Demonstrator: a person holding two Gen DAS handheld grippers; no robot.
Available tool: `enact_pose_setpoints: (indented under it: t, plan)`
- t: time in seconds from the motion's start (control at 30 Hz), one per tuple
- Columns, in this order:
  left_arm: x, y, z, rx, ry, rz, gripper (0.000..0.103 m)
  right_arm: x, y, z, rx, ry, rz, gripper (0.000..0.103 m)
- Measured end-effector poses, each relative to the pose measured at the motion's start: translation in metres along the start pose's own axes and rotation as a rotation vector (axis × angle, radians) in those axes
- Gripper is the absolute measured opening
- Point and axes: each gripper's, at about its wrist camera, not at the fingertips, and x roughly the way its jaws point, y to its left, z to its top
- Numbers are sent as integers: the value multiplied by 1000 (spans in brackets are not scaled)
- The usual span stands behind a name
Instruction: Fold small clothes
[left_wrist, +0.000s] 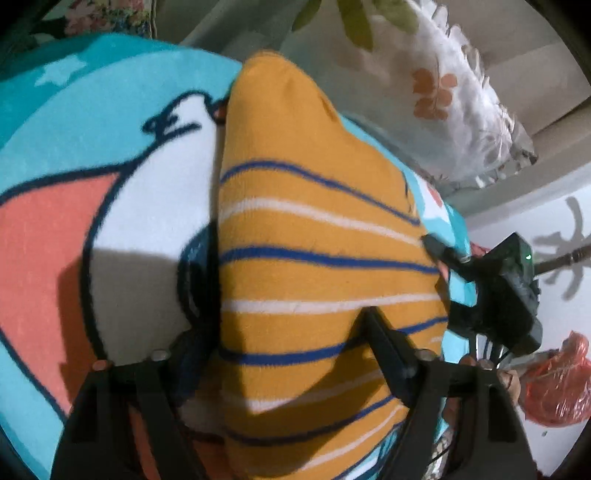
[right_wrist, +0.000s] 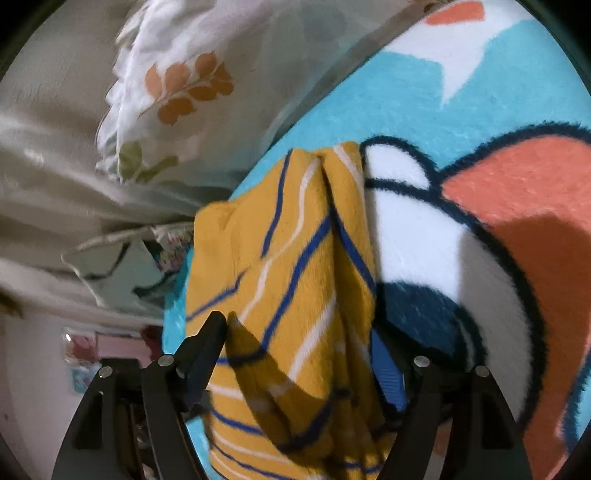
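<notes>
Your left claw (left_wrist: 291, 332) and right claw (right_wrist: 306, 339) both straddle the mustard striped garment (left_wrist: 314, 229) on the cartoon blanket (left_wrist: 110, 221); jaws apart, grip unclear.

Probably a home bedroom: floral pillow (right_wrist: 177, 88) beside cartoon fleece blanket (right_wrist: 480, 229).

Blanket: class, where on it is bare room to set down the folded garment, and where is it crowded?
Bare: the white and coral blanket patch left of the striped garment in the left wrist view. Crowded: the opposite edge, where the floral pillow borders it and the right tongs reach in.
</notes>
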Motion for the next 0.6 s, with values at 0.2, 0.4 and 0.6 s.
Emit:
enact_pose_setpoints:
  t: [0.2,0.4,0.6]
  plan:
    - [-33,-11,5,64,-35,75,40,9,31,-2,-35,21,11,57]
    - [-65,5,14,14,-82,-12,38,15,59,-5,-46,28,134,52]
    - [-65,11,21,14,-127,74,63,10,50,-3,2,-21,97,53]
